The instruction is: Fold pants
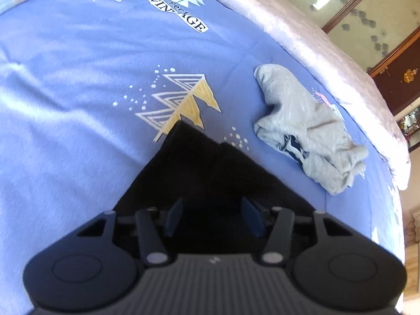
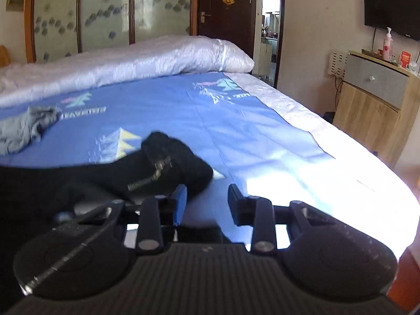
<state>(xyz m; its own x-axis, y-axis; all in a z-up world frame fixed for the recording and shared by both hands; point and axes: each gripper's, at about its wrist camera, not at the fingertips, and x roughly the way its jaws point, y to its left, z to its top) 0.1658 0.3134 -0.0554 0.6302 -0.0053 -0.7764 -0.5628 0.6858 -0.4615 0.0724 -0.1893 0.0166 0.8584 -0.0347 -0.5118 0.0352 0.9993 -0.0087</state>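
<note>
- We see lots of bare blue bedsheet point(image 1: 65, 92) on the left of the left wrist view, with plenty of room there.
- On the far side, a puffy white quilt point(image 1: 302, 42) lies along the edge of the blue sheet like a soft wall.
- In the right wrist view the sheet's right edge meets a white strip of the bed point(image 2: 302, 115), and past it stands a wooden cabinet point(image 2: 372, 105).
- Only the left wrist view shows the black pants point(image 1: 210, 168) spread flat, coming to a point on the yellow printed picture.
- Only the right wrist view shows their bunched-up end with a silver zipper point(image 2: 149, 177) (it looks a bit blurry).
- A crumpled gray garment point(image 1: 309, 131) lies near the pants, close to the quilt, not touching them.
- Our left gripper point(image 1: 214, 216) has its fingers apart, right over the black cloth, holding nothing that we can see.
- Our right gripper point(image 2: 207, 204) has its fingers apart too, over blue sheet.
- The bunched pants sit just beside its left finger, and we cannot tell if they touch.
</note>
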